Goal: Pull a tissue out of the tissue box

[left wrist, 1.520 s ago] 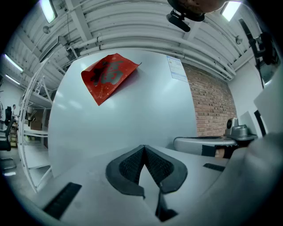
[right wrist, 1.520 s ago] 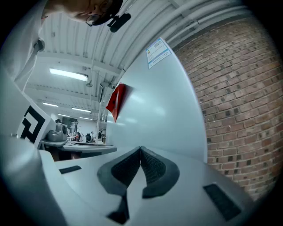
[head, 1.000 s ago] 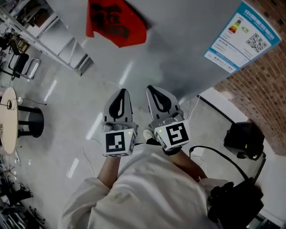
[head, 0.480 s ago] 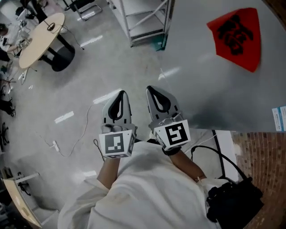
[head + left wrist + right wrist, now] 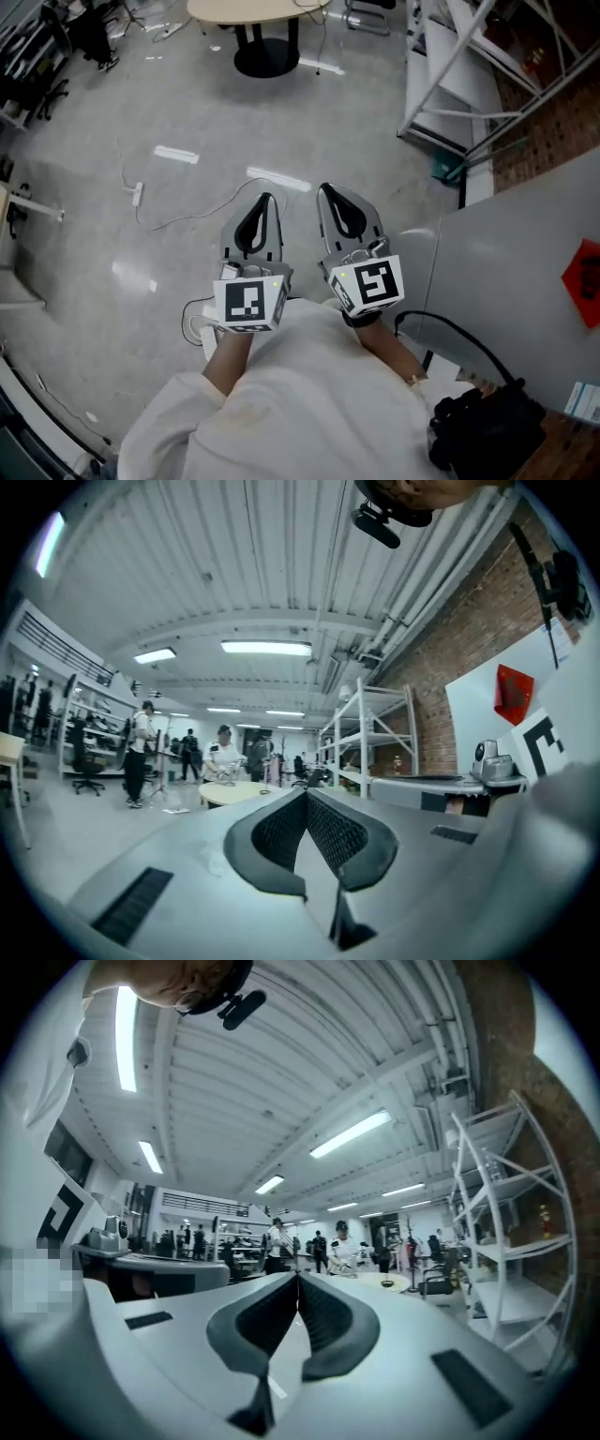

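While you're holding both grippers out level in front of your chest, here's the rundown from left to right.

Way over on the left of the head view, a white power strip (image 5: 137,194) lies on the shiny grey floor (image 5: 84,281), and its thin cord trails off to the right. Up top, a round table (image 5: 253,8) stands on a black pedestal base.

Then comes your left gripper (image 5: 265,198). Its jaws are clamped tight together, ribbed pads meeting right at the tip, with nothing pinched in there. Its own view backs that up. Past the tip you can also see a few people (image 5: 221,754) standing around a table far across the room. The gripper's marker cube (image 5: 249,303) sits at its back end, over your hand.

Just beside it, not touching, is your right gripper (image 5: 329,191). Same deal here: the jaws are fully closed on each other and there's nothing between the pads.

Further right, a white metal shelf rack (image 5: 436,75) stands in front of a brick wall (image 5: 544,103). Below that is a big grey panel (image 5: 525,253) with a red paper (image 5: 586,281) stuck on it, right at the frame's edge. Down in the bottom right corner there's a black bag (image 5: 483,436) next to your white sleeve, and a black cable (image 5: 464,328) arcs over toward it.

As for the tissue box, it doesn't show up in any of the three views, so I can't tell you where it is.
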{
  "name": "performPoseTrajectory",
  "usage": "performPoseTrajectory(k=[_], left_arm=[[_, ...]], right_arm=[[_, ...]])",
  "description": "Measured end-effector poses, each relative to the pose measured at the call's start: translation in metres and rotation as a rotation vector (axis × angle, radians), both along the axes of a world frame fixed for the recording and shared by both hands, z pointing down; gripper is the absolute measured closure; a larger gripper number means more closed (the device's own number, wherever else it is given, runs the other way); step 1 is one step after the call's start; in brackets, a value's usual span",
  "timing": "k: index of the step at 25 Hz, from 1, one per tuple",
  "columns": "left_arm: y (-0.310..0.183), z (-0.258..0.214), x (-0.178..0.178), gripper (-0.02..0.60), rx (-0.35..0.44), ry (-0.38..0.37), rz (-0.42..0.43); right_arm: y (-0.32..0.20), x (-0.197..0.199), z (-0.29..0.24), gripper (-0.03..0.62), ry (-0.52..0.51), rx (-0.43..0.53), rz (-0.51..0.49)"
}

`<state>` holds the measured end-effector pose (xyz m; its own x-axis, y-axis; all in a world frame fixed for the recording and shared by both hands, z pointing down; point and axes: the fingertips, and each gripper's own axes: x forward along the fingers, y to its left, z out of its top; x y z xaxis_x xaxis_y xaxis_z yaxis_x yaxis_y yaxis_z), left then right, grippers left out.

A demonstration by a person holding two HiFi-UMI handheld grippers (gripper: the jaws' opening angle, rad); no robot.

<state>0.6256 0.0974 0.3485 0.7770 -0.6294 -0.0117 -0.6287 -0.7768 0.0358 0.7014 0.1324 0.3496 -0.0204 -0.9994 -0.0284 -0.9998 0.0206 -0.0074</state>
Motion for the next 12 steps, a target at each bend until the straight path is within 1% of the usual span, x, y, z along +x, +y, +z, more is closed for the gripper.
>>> performPoseTrajectory(k=[3,5,9,12], left_arm=[[-0.042,0.0,-0.077,0.58,-0.011,0.011,-0.17],[-0.061,0.001,-0.121,0.58,-0.008,0.026,-0.278],[-0.084,0.004,-0.194,0.58,-0.003,0.049,-0.469],[-0.093,0.001,-0.26,0.58,-0.002,0.071,-0.611]], right_arm=[[-0.05,-0.07,-0.009,0.591,0.026,0.014,-0.168],[-0.077,-0.111,-0.009,0.591,0.034,0.023,-0.276],[-0.119,-0.183,0.001,0.591,0.024,0.021,-0.471],[-0.143,-0.256,0.006,0.591,0.021,-0.005,-0.644]])
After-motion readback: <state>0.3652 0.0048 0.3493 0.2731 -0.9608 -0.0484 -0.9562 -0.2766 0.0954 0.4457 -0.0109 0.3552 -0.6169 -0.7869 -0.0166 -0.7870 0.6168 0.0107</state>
